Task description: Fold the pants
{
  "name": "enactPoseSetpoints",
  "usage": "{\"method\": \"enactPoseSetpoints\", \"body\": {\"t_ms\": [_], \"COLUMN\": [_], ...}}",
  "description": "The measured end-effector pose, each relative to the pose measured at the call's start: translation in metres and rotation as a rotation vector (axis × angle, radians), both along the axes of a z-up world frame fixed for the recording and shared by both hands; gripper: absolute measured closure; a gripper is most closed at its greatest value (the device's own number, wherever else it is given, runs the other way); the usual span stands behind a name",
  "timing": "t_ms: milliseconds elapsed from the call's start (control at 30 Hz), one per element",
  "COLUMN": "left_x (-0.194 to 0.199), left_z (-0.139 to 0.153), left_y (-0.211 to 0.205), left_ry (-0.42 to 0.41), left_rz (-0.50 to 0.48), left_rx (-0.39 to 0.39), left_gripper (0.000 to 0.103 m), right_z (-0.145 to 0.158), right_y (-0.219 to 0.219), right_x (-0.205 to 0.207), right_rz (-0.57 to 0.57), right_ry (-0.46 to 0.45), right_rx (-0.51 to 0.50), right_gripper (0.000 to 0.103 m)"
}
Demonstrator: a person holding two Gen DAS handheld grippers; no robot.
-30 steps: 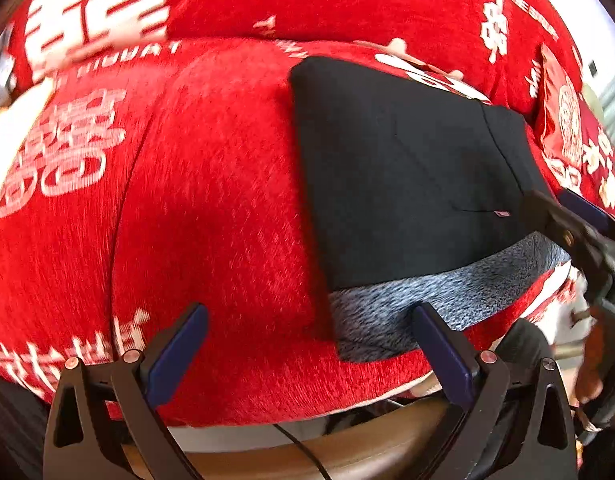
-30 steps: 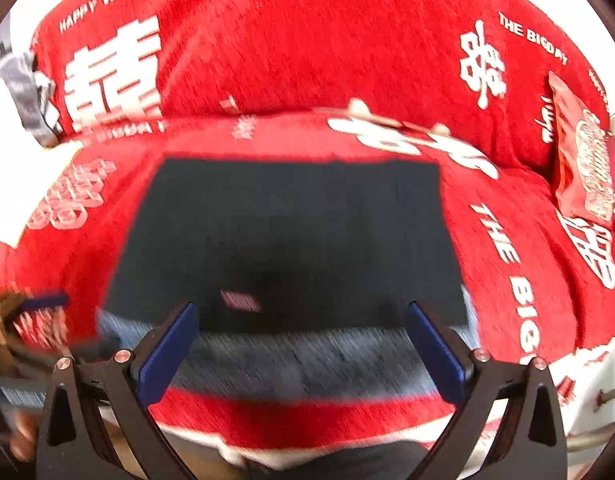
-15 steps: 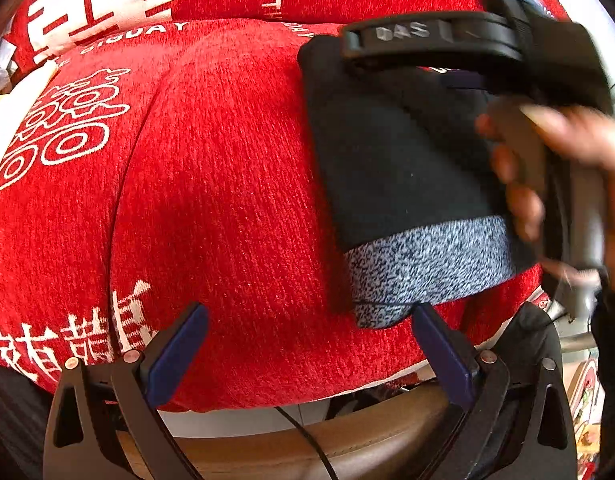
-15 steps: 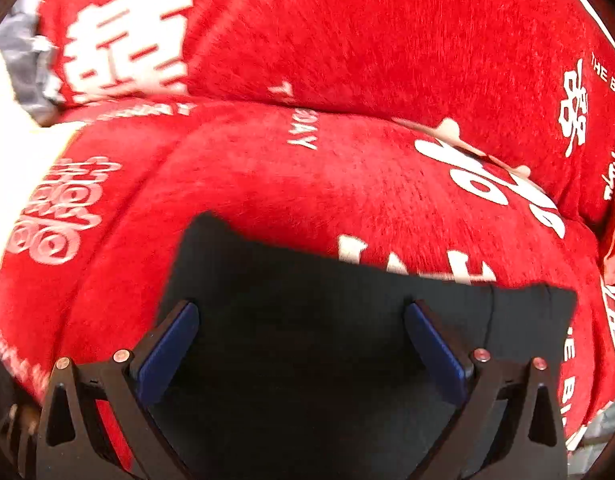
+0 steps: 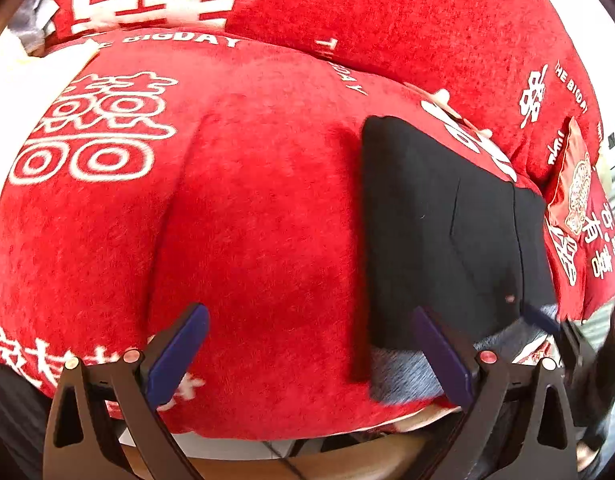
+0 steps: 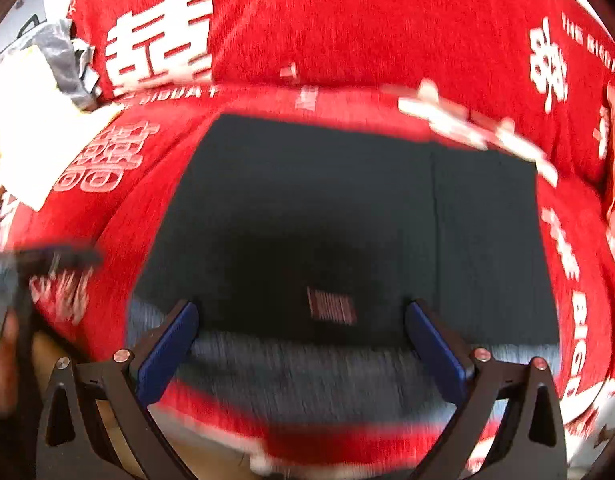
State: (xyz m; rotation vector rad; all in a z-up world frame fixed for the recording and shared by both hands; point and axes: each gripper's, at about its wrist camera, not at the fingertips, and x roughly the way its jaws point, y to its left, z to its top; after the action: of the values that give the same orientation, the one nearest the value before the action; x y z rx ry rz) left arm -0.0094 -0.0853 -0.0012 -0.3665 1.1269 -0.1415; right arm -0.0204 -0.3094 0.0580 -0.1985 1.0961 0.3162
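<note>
Black pants (image 6: 307, 216) lay folded in a neat rectangle on the red sofa cover (image 5: 247, 220) — apparently finished; left gripper (image 5: 307, 352) and right gripper (image 6: 303, 344) both gaped wide, empty — little remained.

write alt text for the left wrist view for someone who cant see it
Folded black fabric pants with a speckled grey waistband lie flat at right on a plush red sofa cover printed with white characters. The open left tool hovers at the cover's near edge, holding nothing, its right blue-padded finger over the waistband.
</note>
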Motion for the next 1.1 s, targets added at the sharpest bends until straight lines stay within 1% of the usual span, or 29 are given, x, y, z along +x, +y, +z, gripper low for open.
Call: {"method": "enactPoseSetpoints", "body": {"t_ms": [33, 100, 133, 167, 267, 300, 367, 400, 433, 500, 533, 567, 633, 667, 700, 733, 767, 800, 833, 967, 1000, 1033, 1067, 1100], "left_x": [0.001, 0.011, 0.014, 0.021, 0.039, 0.046, 0.063, 0.073, 0.086, 0.11, 0.117, 0.122, 0.125, 0.123, 0.118, 0.104, 0.094, 0.083, 0.065, 0.014, 0.005, -0.005, -0.01, -0.015], "left_z": [0.001, 0.008, 0.009, 0.011, 0.02, 0.025, 0.042, 0.048, 0.054, 0.054, 0.051, 0.044, 0.025, 0.015, 0.01, 0.01, 0.011, 0.009, 0.008, 0.007, 0.009, 0.009, 0.011, 0.014], "left_y": [-0.007, -0.038, -0.047, -0.063, -0.101, -0.113, -0.133, -0.139, -0.145, -0.157, -0.157, -0.153, -0.143, -0.14, -0.138, -0.143, -0.151, -0.158, -0.163, -0.162, -0.163, -0.164, -0.165, -0.161], "left_ry": [-0.004, -0.029, -0.036, -0.036, -0.043, -0.05, -0.094, -0.112, -0.122, -0.096, -0.082, -0.059, 0.003, 0.028, 0.025, -0.009, -0.026, -0.038, -0.059, -0.1, -0.117, -0.109, -0.092, -0.074], "left_rz": [-0.021, -0.096, -0.119, -0.144, -0.195, -0.195, -0.238, -0.241, -0.22, -0.224, -0.214, -0.181, -0.134, -0.125, -0.13, -0.154, -0.182, -0.205, -0.221, -0.246, -0.249, -0.295, -0.338, -0.37], "left_rx": [-0.001, 0.018, 0.017, 0.012, -0.008, 0.006, -0.005, -0.003, 0.02, 0.052, 0.068, 0.092, 0.107, 0.094, 0.093, 0.151, 0.227, 0.285, 0.318, 0.354, 0.361, 0.362, 0.358, 0.35], "left_gripper": [0.001, 0.001, 0.001, 0.001, 0.001, 0.001, 0.001, 0.001, 0.001, 0.001, 0.001, 0.001, 0.001, 0.001, 0.001, 0.001, 0.001, 0.001, 0.001, 0.001, 0.001, 0.001, 0.001, 0.001], "right_z": [0.005, 0.015, 0.019, 0.025, 0.025, 0.025, 0.029, 0.033, 0.036, 0.042, 0.04, 0.036, 0.02, 0.011, 0.005, 0.002, -0.001, -0.002, -0.004, -0.005, -0.006, -0.007, -0.008, -0.007], "right_y": [-0.005, -0.02, -0.031, -0.052, -0.095, -0.103, -0.114, -0.116, -0.116, -0.11, -0.106, -0.1, -0.093, -0.092, -0.089, -0.087, -0.084, -0.083, -0.084, -0.105, -0.112, -0.122, -0.133, -0.143], "right_x": [-0.007, -0.008, -0.005, 0.003, 0.027, 0.033, 0.047, 0.052, 0.056, 0.072, 0.081, 0.09, 0.104, 0.104, 0.102, 0.097, 0.086, 0.078, 0.064, 0.015, 0.007, -0.001, -0.006, -0.009], "right_rz": [0.028, 0.002, -0.024, -0.083, -0.227, -0.25, -0.286, -0.288, -0.282, -0.25, -0.224, -0.206, -0.18, -0.172, -0.167, -0.165, -0.157, -0.149, -0.14, -0.133, -0.133, -0.144, -0.171, -0.2], "right_ry": [-0.025, -0.077, -0.086, -0.089, -0.062, -0.059, -0.08, -0.097, -0.115, -0.14, -0.136, -0.124, -0.074, -0.044, -0.033, -0.043, -0.071, -0.075, -0.073, -0.044, -0.016, 0.026, 0.044, 0.044], "right_rx": [-0.021, -0.052, -0.028, 0.047, 0.199, 0.22, 0.239, 0.242, 0.246, 0.245, 0.237, 0.222, 0.193, 0.18, 0.157, 0.119, 0.066, 0.05, 0.041, 0.089, 0.11, 0.142, 0.163, 0.183], "right_gripper": [0.001, 0.0, 0.0, 0.0, 0.0, 0.0, 0.0, 0.0, 0.0, 0.0, 0.0, 0.0, 0.0, 0.0, 0.0, 0.0, 0.0, 0.0, 0.001, 0.0, 0.0, 0.0, 0.0, 0.0]}}
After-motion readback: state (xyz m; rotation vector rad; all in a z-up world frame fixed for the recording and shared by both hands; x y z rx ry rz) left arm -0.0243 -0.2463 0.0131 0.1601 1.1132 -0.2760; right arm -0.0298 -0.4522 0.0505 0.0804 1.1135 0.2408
